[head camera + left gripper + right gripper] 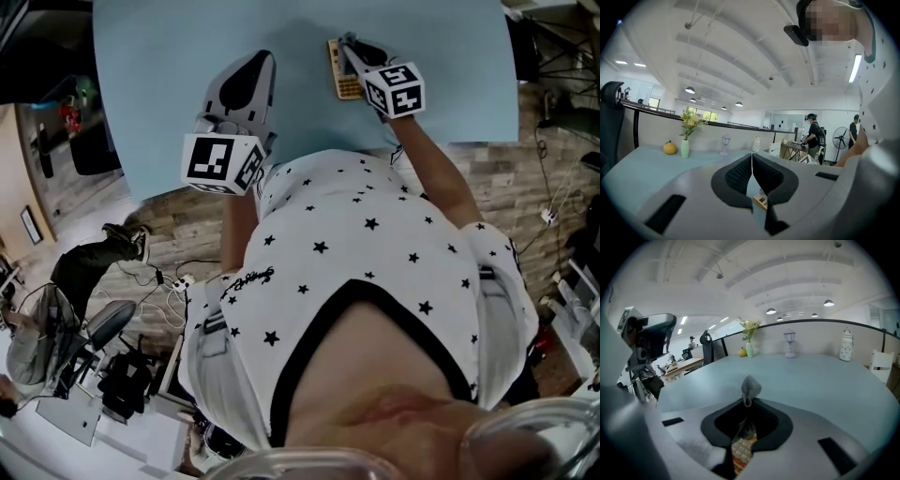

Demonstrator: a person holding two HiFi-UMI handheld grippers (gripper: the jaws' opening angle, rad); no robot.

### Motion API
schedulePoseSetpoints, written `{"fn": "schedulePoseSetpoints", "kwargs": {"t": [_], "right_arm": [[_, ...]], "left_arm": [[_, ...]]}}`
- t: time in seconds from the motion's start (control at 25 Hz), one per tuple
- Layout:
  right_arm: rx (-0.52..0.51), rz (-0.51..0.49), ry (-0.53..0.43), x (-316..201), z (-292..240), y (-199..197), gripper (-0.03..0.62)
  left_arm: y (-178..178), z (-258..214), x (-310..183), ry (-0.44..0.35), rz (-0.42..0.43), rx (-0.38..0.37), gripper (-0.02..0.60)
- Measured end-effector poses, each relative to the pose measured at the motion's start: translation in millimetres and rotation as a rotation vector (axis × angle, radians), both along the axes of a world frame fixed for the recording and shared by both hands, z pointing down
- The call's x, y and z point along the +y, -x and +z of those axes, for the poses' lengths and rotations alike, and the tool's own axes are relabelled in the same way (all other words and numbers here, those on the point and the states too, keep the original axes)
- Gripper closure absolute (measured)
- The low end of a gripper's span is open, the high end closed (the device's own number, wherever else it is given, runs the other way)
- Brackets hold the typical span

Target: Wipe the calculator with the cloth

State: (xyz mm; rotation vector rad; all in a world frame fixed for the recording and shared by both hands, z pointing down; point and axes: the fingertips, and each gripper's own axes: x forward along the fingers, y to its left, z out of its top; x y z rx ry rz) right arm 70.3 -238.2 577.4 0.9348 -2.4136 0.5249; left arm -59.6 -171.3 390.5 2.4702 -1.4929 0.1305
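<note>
While the cloth (750, 387) is pinched in the right gripper (749, 403), the calculator (742, 452) is seen directly below, through the gap behind the tips. The right jaws are clamped on a grey fold, and a tuft sticks up past the tips. In the head view the right gripper (352, 47) is held over the calculator (343, 77), which lies flat on the blue table (169, 56), on the far side, right of centre. Whether the cloth touches the keys cannot be told; it is touching or just above.

The left gripper (751, 159) has its jaws closed tip to tip, with nothing between them. A corner of the calculator (761, 200) shows through the low gap. In the head view the left gripper (253, 67) is held over bare table, left of the calculator and apart from it.

Handling, as judged:
- **Cloth:** soft, limp and light. It is best taken as a bunched fold, as it is here, so that a pad of fabric hangs under the tips.
- **Calculator:** judged light, stiff and flat, and likely to skid on the smooth table when wiped. The keys are expected to give a little.
- **Hold:** the calculator would be best pressed down at an edge or corner by the left gripper, not lifted, and clear of the wiped area.
- **Pressure:** light pressure is advised.
</note>
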Motion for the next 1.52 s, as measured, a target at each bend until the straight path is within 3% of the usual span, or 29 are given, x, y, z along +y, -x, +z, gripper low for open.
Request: {"fn": "schedulePoseSetpoints", "kwargs": {"t": [0.2, 0.52, 1.16, 1.52], "right_arm": [[0.038, -0.110, 0.021, 22, 14, 22, 0.553], [0.073, -0.123, 0.031, 24, 27, 20, 0.554], [0.095, 0.059, 0.043, 0, 32, -52, 0.554], [0.097, 0.071, 0.052, -1, 39, -56, 0.554]], "left_arm": [[-2, 0, -6, -0.001, 0.003, 0.001, 0.551], [-4, 0, -10, 0.001, 0.011, 0.002, 0.551], [-25, 3, -21, 0.003, 0.066, 0.005, 0.551], [-20, 4, -16, 0.005, 0.049, 0.004, 0.551]]}}
